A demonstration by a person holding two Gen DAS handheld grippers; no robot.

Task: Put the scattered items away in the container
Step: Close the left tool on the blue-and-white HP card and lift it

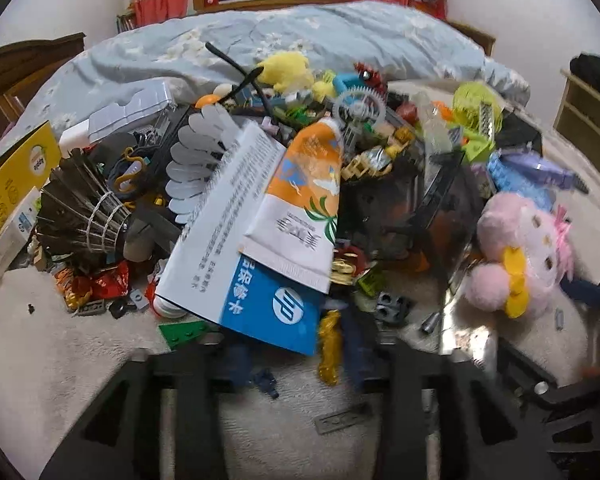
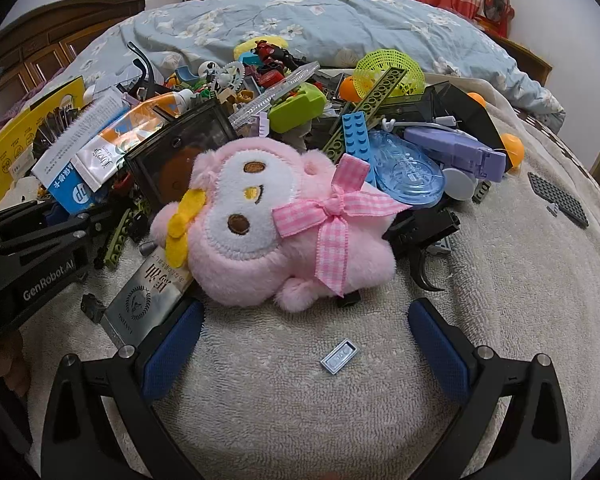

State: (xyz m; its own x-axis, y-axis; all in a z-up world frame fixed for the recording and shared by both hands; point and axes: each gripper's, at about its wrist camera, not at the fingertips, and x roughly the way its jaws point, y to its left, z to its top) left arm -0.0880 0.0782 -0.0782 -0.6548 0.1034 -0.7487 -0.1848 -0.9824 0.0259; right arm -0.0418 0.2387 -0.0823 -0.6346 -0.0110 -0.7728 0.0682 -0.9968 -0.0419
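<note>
Clutter point(image 2: 284, 96) lies heaped on a towel point(image 2: 500, 300) on the bed, around a dark box point(image 2: 180, 152). Right hand-held gripper point(image 2: 306, 344) stands wide open just before a pink plush point(image 2: 268, 220). Left hand-held gripper point(image 1: 296, 364) is part open, a yellow piece point(image 1: 329, 354) between its fingers, untouched.

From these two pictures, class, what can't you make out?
- Container's inside: both views, buried under the tube and leaflet.
- Left gripper fingertips: left view, blurred; whether anything is held is unclear.
- Leaflet print: left view, too small.
- Silver packet: right view, partly under the plush.
</note>
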